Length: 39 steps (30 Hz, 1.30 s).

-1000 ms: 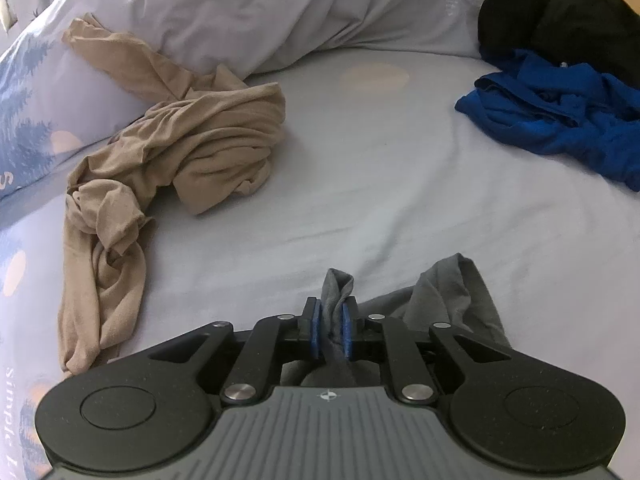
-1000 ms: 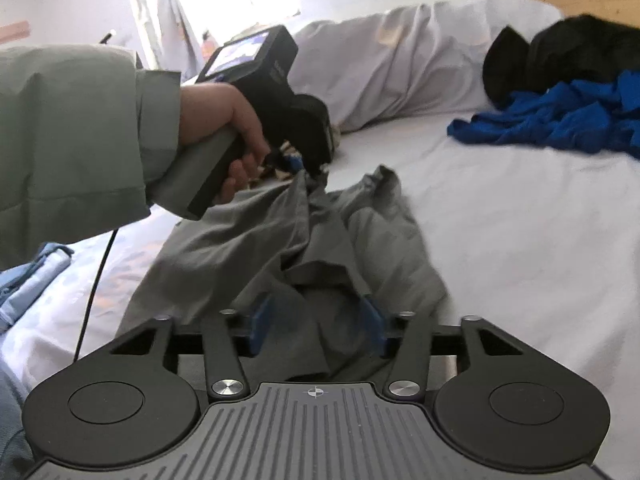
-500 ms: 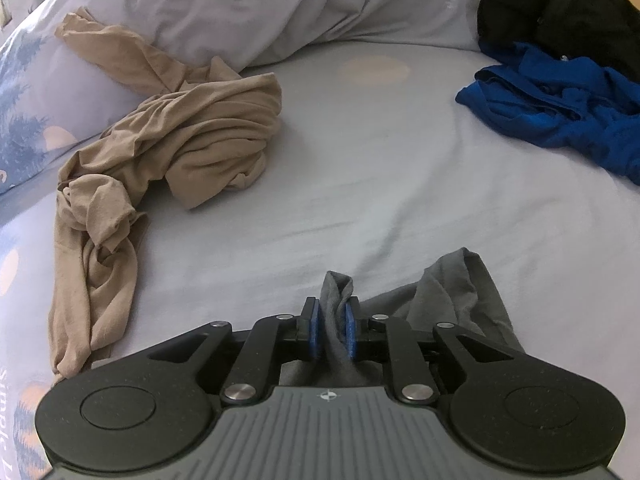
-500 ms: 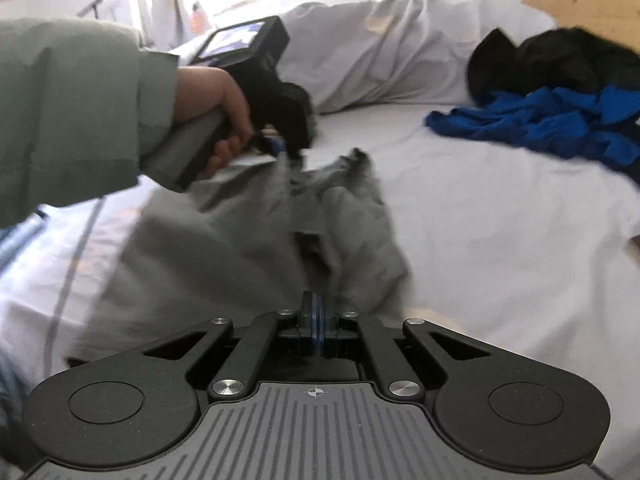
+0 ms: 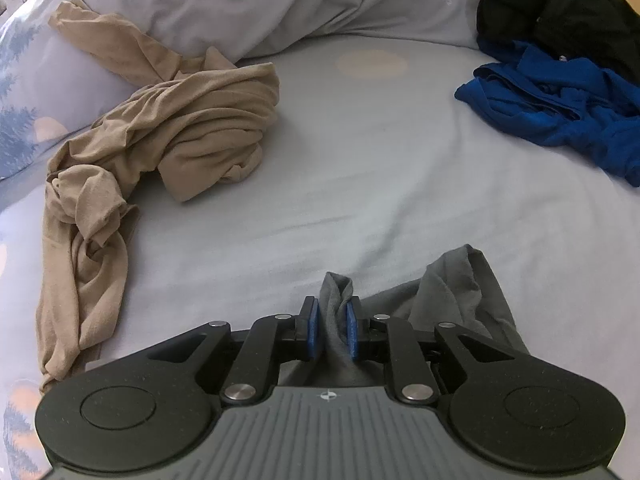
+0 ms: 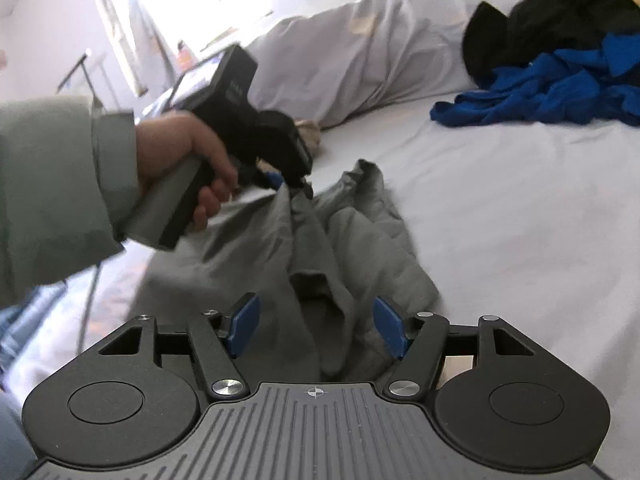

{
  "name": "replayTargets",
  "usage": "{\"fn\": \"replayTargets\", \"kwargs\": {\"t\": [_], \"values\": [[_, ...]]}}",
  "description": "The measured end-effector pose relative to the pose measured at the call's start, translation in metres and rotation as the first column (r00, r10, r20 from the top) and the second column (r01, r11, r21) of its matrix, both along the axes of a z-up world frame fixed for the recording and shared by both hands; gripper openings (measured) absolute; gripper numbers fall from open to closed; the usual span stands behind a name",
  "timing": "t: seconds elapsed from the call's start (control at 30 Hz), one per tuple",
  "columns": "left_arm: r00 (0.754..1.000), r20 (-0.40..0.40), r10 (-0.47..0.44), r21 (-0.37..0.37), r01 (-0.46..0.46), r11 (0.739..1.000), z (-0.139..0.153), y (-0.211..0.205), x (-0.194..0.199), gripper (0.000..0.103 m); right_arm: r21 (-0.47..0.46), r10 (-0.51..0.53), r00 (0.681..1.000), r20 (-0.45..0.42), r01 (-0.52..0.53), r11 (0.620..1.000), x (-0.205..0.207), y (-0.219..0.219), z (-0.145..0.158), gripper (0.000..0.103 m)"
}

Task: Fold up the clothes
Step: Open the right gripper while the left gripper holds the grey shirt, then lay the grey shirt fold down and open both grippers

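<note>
Grey garment (image 6: 320,240), lying crumpled and unfolded on the bed sheet (image 5: 360,168), is pinched by the left gripper (image 5: 331,328), while the right gripper (image 6: 316,326), jaws just reopened, is spread over it, gripping nothing; tan garment (image 5: 168,132), blue garment (image 5: 560,116) and black garment (image 5: 560,20) are left unfolded.

We count four garments on the bed: one grey garment (image 5: 452,292) at the lower middle of the left wrist view; one tan garment (image 5: 168,136) at the left; one blue garment (image 5: 560,112) at the right; one black garment (image 5: 560,20) at the upper right. We count two grippers: the left gripper (image 5: 331,326); the right gripper (image 6: 316,326); one hand (image 6: 180,156) shows at the left of the right wrist view.
</note>
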<state>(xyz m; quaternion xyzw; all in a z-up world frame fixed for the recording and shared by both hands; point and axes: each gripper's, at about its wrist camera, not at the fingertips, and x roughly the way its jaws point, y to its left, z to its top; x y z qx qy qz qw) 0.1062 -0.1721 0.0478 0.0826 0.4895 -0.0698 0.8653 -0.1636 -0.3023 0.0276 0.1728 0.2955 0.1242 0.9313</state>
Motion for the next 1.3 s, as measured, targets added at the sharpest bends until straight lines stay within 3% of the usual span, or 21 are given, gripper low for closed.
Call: {"fn": "replayTargets", "kwargs": {"t": [0.13,0.2,0.23,0.27,0.3,0.33,0.37,0.53,0.63,0.83,0.97,1.1,1.2,1.23,1.3], "values": [[1.0,0.002,-0.001,-0.002,0.001,1.0,-0.002,0.001,-0.001,0.019,-0.056,0.034,0.999,0.01,-0.033,0.998,0.008,0.015,-0.006,0.065],[1.0,0.003,-0.003,0.001,0.003,1.0,-0.002,0.001,-0.001,0.019,-0.108,0.052,0.998,0.019,-0.049,0.993,0.011,0.025,-0.007,0.059],[1.0,0.003,-0.005,0.001,0.005,1.0,-0.002,0.001,-0.001,0.019,-0.123,0.058,0.998,0.011,-0.056,0.991,0.012,0.028,-0.01,0.05],[1.0,0.004,-0.006,0.002,0.006,1.0,-0.002,0.002,-0.002,0.019,-0.132,0.054,0.999,0.003,-0.053,0.99,0.014,0.03,-0.012,0.03],[1.0,0.004,-0.007,0.002,0.007,1.0,-0.002,0.002,-0.002,0.019,-0.14,0.051,0.999,-0.003,-0.051,0.989,0.016,0.032,-0.015,0.016],[1.0,0.006,-0.009,0.002,0.009,1.0,-0.001,0.002,-0.002,0.018,-0.142,0.05,0.999,0.003,-0.049,0.989,0.017,0.032,-0.015,0.006],[1.0,0.01,-0.013,0.001,0.013,1.0,0.0,0.002,-0.003,0.016,-0.147,0.046,0.999,0.027,-0.042,0.988,0.014,0.033,-0.012,0.004],[0.999,0.04,-0.021,-0.03,0.022,0.999,0.011,0.005,-0.008,0.012,-0.132,0.052,0.99,0.128,-0.035,0.991,-0.01,0.03,0.021,0.003],[0.999,0.047,-0.024,-0.088,0.028,0.996,0.027,0.004,-0.014,0.01,-0.075,0.011,0.991,0.136,-0.001,0.997,-0.028,0.023,0.037,0.003],[0.994,0.076,-0.078,-0.122,0.087,0.989,0.049,-0.029,-0.025,0.01,0.004,-0.081,0.989,0.125,0.081,0.997,-0.052,0.005,0.049,0.003],[0.994,0.064,-0.084,-0.101,0.09,0.991,0.031,-0.055,-0.015,0.009,0.015,-0.134,0.989,0.059,0.134,0.991,-0.047,-0.014,0.034,0.003],[0.997,0.066,-0.03,-0.091,0.036,0.995,-0.001,-0.067,-0.006,0.009,0.024,-0.188,0.982,-0.028,0.189,0.982,-0.029,-0.033,0.004,0.003],[0.993,0.115,-0.005,-0.135,0.021,0.991,-0.003,-0.064,-0.006,0.01,0.014,-0.206,0.978,-0.032,0.207,0.978,-0.02,-0.039,-0.003,0.004],[0.991,0.133,0.003,-0.152,0.018,0.988,-0.002,-0.063,-0.007,0.009,-0.003,-0.205,0.978,-0.036,0.205,0.979,-0.016,-0.038,-0.005,0.006],[0.988,0.157,0.011,-0.188,0.019,0.982,-0.001,-0.059,-0.008,0.024,-0.041,-0.233,0.969,-0.079,0.231,0.972,-0.011,-0.04,-0.011,0.026]]}}
